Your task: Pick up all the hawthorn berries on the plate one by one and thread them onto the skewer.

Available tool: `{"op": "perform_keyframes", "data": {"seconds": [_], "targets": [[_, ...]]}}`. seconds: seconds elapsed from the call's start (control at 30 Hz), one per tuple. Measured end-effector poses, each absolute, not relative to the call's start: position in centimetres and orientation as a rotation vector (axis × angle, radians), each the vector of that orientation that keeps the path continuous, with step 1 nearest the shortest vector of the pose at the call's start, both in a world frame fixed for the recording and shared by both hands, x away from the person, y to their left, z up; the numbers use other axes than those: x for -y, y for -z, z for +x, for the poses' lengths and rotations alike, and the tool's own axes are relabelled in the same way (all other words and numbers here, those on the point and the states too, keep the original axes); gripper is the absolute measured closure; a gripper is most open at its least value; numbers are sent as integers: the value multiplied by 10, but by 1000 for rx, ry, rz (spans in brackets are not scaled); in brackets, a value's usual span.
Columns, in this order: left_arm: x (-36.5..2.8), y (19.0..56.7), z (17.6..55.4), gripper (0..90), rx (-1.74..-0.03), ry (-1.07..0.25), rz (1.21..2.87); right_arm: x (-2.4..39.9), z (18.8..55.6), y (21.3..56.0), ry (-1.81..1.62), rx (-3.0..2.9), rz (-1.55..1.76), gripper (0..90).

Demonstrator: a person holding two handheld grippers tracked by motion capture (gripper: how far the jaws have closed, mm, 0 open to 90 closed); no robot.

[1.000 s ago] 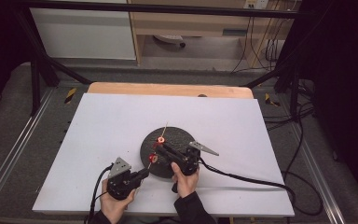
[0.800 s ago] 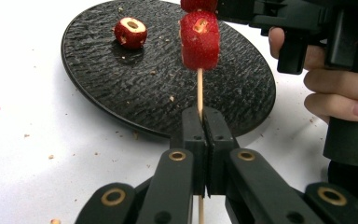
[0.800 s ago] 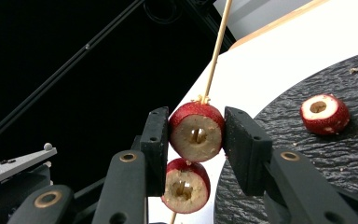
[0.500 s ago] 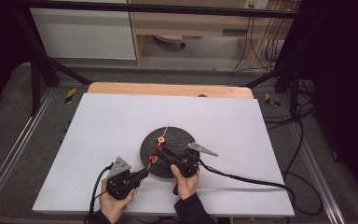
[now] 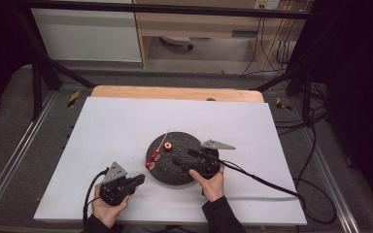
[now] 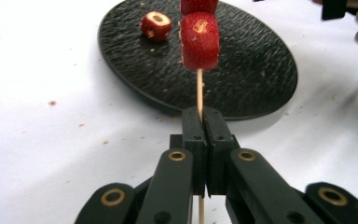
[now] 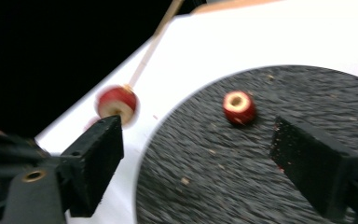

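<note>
While clamped low — skewer [image 6: 199, 88] upright, strawberries [image 6: 199, 41] topmost

No legible text

No readable word, label, brand, number or sign appears on any surface in these three views.

White table with a black plate near its front edge

The table [image 5: 126, 126] has a white top, with a strip of bare wood [image 5: 175, 93] showing along its far edge. A round black plate [image 5: 177, 175] with a rough, ribbed surface lies directly on the white top, toward the near edge and close to the middle. Small crumbs [image 6: 52, 102] are scattered on the white surface just beside the plate's rim, more of them on the plate's left side in the left gripper view. The white surface beyond the plate, toward the wooden strip, is plain and evenly lit.
</note>
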State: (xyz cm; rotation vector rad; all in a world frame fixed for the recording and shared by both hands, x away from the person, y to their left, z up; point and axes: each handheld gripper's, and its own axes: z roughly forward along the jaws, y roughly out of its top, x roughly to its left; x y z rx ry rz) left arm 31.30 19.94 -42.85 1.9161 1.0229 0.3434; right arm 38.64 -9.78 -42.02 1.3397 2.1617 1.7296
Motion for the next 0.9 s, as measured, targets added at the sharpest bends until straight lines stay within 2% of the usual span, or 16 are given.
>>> {"op": "perform_keyframes", "data": {"seconds": [0.1,0.33,0.9], "targets": [[-206,427,314,887,-1019,-352,1930,102,392,420,-1636,-2235,1318,123],[-220,424,314,886,-1011,-350,1938,107,401,414,-1469,-2345,1275,97],[-237,422,320,886,-1015,-374,1954,78,429,381,-1159,-2542,1103,115]]}}
